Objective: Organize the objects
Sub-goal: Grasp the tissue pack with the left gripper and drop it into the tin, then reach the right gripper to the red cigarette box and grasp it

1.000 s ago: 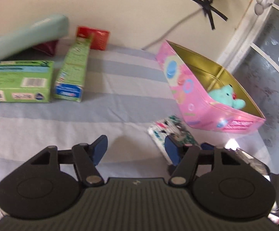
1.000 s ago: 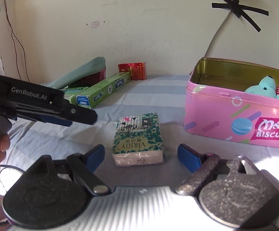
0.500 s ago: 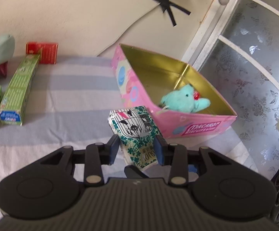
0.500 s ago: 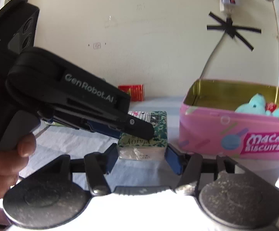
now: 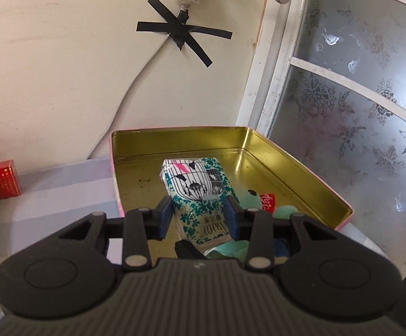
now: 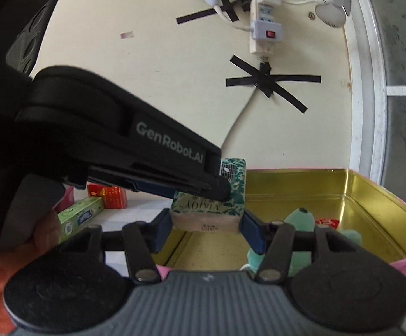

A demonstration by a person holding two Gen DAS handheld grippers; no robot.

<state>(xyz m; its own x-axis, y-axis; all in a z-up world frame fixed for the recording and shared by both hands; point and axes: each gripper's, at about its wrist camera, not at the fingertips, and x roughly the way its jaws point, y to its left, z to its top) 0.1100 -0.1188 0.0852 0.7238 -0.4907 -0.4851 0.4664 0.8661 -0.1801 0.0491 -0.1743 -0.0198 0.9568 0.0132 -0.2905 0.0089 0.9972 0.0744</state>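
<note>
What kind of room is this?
Probably a room in someone's home: a power strip taped to a plain wall, a patterned frosted-glass door, and a biscuit tin holding a plush toy.

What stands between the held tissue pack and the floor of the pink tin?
Little: the tissue pack, gripped by both claws, hangs over the tin. The gold floor beyond it is bare; only the teal plush toy fills the near corner.
</note>
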